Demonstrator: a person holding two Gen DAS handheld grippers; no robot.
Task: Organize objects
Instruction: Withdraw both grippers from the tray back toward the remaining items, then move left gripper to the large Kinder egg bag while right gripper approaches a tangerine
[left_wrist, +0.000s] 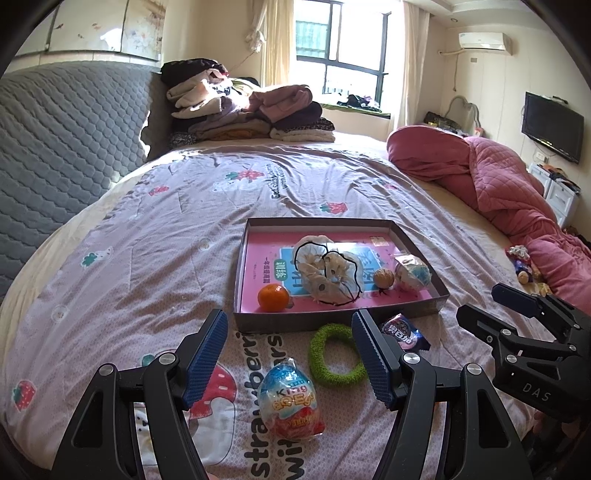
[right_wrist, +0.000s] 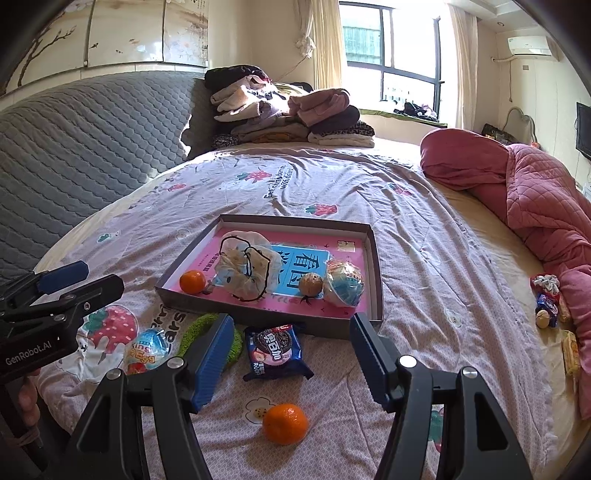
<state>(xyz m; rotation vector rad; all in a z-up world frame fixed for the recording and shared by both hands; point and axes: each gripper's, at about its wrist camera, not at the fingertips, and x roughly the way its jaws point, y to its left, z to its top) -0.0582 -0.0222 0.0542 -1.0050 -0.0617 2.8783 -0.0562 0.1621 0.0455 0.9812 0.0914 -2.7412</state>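
On the bed (left_wrist: 147, 229), the shallow box (left_wrist: 417, 240) holds a tangerine (left_wrist: 273, 297), a mesh pouch (left_wrist: 328, 273), a walnut (left_wrist: 384, 277) and a wrapped ball (left_wrist: 413, 275). Left tongs (left_wrist: 290, 350) and right tongs (right_wrist: 291, 354) stand wide, empty, above the toy egg (left_wrist: 290, 398), green ring (left_wrist: 332, 354), biscuit packet (right_wrist: 275, 350) and second tangerine (right_wrist: 285, 423) near the bed's front edge.

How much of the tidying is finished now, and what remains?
Done: an orange, a drawstring bag, a walnut and a wrapped ball lie in the tray. In hand: nothing; both tools are open. Left: egg, green ring, cookie packet, second orange.
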